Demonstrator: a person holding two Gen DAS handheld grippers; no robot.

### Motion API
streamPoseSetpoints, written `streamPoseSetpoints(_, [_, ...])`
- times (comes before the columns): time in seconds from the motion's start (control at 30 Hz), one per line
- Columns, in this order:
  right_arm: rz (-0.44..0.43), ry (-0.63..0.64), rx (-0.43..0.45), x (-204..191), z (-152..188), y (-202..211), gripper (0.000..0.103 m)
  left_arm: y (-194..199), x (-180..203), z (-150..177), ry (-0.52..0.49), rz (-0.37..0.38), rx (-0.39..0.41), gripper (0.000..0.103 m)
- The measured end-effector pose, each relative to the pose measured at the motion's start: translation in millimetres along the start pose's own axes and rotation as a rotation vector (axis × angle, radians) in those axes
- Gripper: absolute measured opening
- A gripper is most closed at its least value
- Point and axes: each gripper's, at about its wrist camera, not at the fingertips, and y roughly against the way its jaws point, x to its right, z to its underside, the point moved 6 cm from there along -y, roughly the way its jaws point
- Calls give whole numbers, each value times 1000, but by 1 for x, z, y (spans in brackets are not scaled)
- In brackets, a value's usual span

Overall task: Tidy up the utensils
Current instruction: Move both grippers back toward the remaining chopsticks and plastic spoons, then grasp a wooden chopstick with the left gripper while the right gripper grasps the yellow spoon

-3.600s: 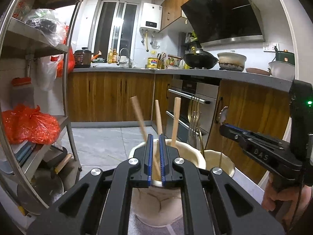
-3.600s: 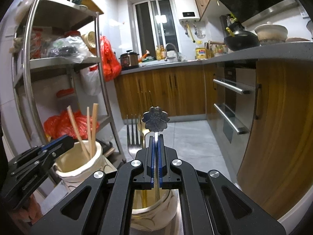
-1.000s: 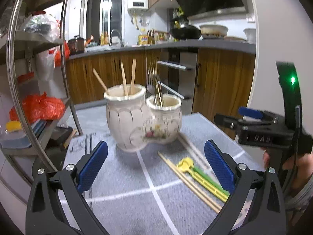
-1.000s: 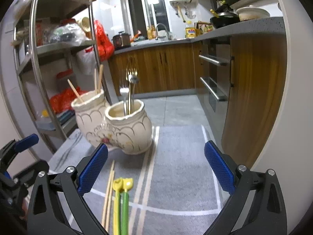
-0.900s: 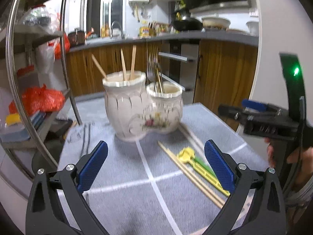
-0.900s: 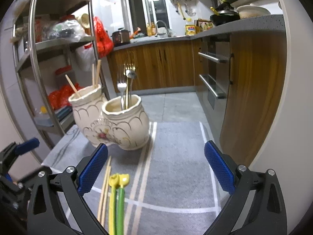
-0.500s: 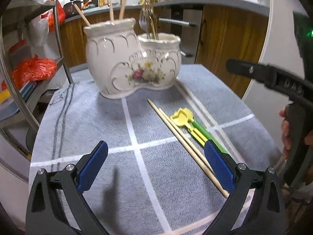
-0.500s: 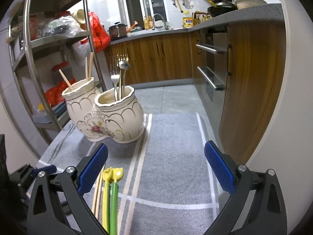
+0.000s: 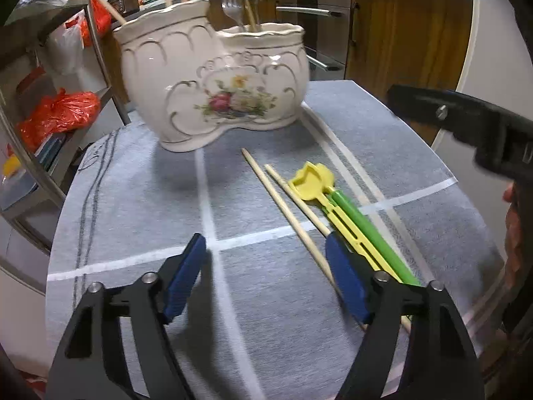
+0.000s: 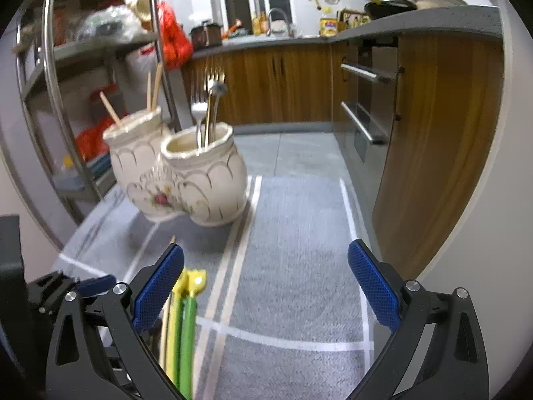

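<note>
Left wrist view: the left gripper (image 9: 266, 276) is spread wide and empty, low over the grey mat (image 9: 133, 206), its right pad beside the wooden chopsticks (image 9: 283, 206) at centre frame. Yellow and green training chopsticks (image 9: 346, 213) lie touching them. The double ceramic holder (image 9: 213, 86) sits at upper centre. The right gripper (image 10: 266, 286) is also spread, empty. Step in hand: pickup approach. Next move, likely: shift right, straddle one chopstick, close.

Metal shelf rack (image 10: 50, 76), red bags (image 9: 58, 116), wooden cabinets (image 10: 283, 83).
</note>
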Motion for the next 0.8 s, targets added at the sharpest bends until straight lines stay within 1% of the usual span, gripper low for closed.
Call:
streamPoseSetpoints(0.03, [-1, 0, -3, 0, 1, 0, 98, 1, 2, -1, -3, 6, 2, 61])
streamPoseSetpoints(0.1, [-6, -4, 2, 2, 1, 2, 98, 1, 4, -2, -5, 27, -3, 33])
streamPoseSetpoints(0.17, [-11, -6, 8, 3, 1, 4, 98, 1, 6, -3, -32, 41, -10, 17])
streamPoseSetpoints(0.2, [-14, -6, 9, 3, 1, 5, 98, 1, 5, -4, -42, 50, -15, 11])
streamPoseSetpoints(0.33, [-45, 4, 0, -1, 2, 6, 98, 1, -2, -4, -71, 76, -36, 9])
streamPoseSetpoints(0.5, [-103, 83, -50, -20, 9, 3, 94, 5, -22, 0, -112, 74, -59, 5])
streamPoseSetpoints(0.57, [-120, 129, -82, -31, 17, 2, 83, 6, -29, 2, -125, 61, -60, 5])
streamPoseSetpoints(0.63, [-139, 155, -112, -40, 27, 1, 67, 8, -34, 5, -136, 58, -56, 5])
streamPoseSetpoints(0.67, [-148, 162, -124, -43, 29, 0, 64, 10, -36, 8, -139, 64, -52, 5])
streamPoseSetpoints(0.73, [-171, 178, -142, -51, 36, 1, 52, 13, -39, 11, -137, 69, -46, 5])
streamPoseSetpoints(0.77, [-179, 185, -146, -54, 39, 1, 49, 14, -40, 13, -134, 72, -42, 5])
streamPoseSetpoints(0.8, [-188, 196, -152, -59, 42, 2, 41, 15, -41, 12, -132, 76, -40, 5])
